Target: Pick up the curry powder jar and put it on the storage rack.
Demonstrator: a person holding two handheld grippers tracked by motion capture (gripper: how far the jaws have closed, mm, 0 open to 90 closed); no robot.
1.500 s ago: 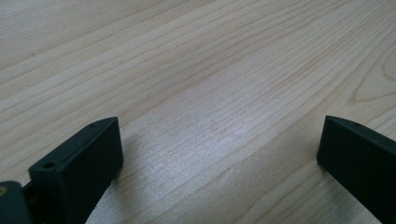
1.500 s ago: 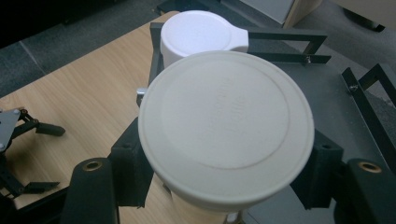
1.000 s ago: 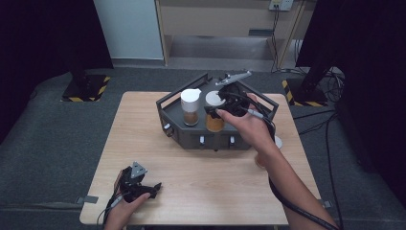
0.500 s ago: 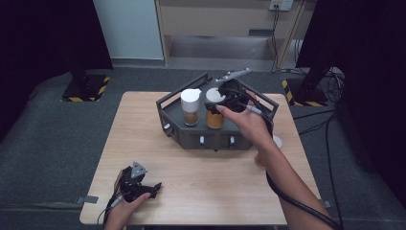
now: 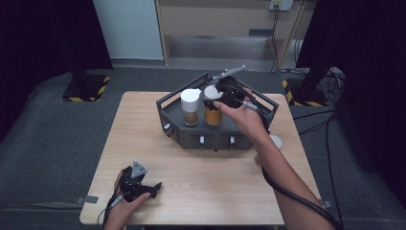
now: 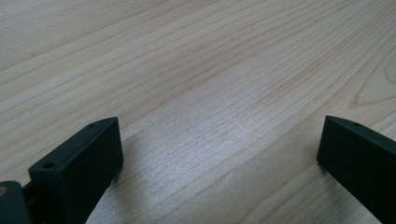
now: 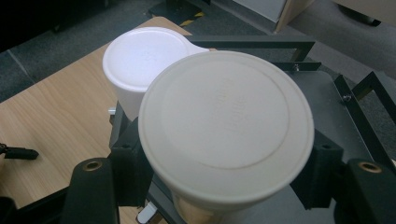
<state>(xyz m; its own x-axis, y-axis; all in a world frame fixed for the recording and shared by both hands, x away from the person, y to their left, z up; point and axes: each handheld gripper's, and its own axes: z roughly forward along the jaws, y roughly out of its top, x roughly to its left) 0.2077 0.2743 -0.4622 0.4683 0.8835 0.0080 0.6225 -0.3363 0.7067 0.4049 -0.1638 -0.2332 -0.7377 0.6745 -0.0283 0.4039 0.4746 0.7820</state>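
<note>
R gripper (image 5: 216, 99) clamped on a cup (image 7: 226, 128), jaws pinching it from both sides just under the lid rim. Cup: wide round white lid w/ a faint raised ring, flat top; body below is clear-ish w/ amber/brown contents, seen in high view (image 5: 212, 115). Upright, standing on the dark tray (image 5: 218, 136), approx table center toward 12 o'clock.

2nd cup (image 5: 191, 106) just beside it at 9 o'clock, same white lid, brown fill in the lower part, also upright on the tray; in R gripper view (image 7: 140, 58) its lid sits behind-left of the held one, rims look touching or nearly so, can't tell which. Tray has a black frame rail round the back and small white knobs on the front face.

R hand (image 5: 242, 117) comes in from 5 o'clock, cable trailing along the forearm.

L gripper (image 5: 138, 184) resting on table (image 5: 143, 124) at 7 o'clock corner, well apart from tray. Jaws spread wide, nothing btwn them, bare wood grain under them in L gripper view (image 6: 215, 140).

Small white disc (image 5: 275, 141) on table just beside tray at 3 o'clock.
</note>
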